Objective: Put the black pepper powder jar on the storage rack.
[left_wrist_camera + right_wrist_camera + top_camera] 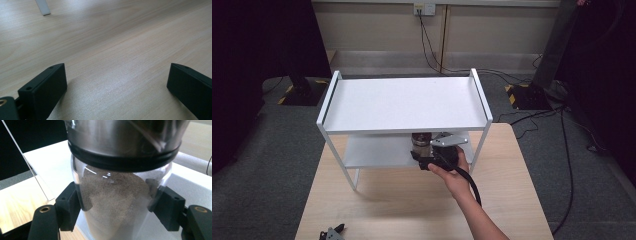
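The right gripper [116, 206] has its fingers [68, 207] clamped round a clear glass jar of brown powder with a steel lid [120, 192], on the lower tier of the white two-tier metal rack [404, 105], probably for sheltered storage. The left gripper [331, 233] lies idle on the pale wooden counter [512, 200] in front of the rack, fingers spread with nothing between.

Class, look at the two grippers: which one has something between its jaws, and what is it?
The right gripper, reaching under the rack's top shelf, grips a clear jar of brown powder. The left gripper lies on the table, jaws apart around nothing.

Right gripper [428, 150]: frame centre, jaws clamped, hand [455, 175] behind.
Left gripper [331, 233]: bottom left, jaws spread.
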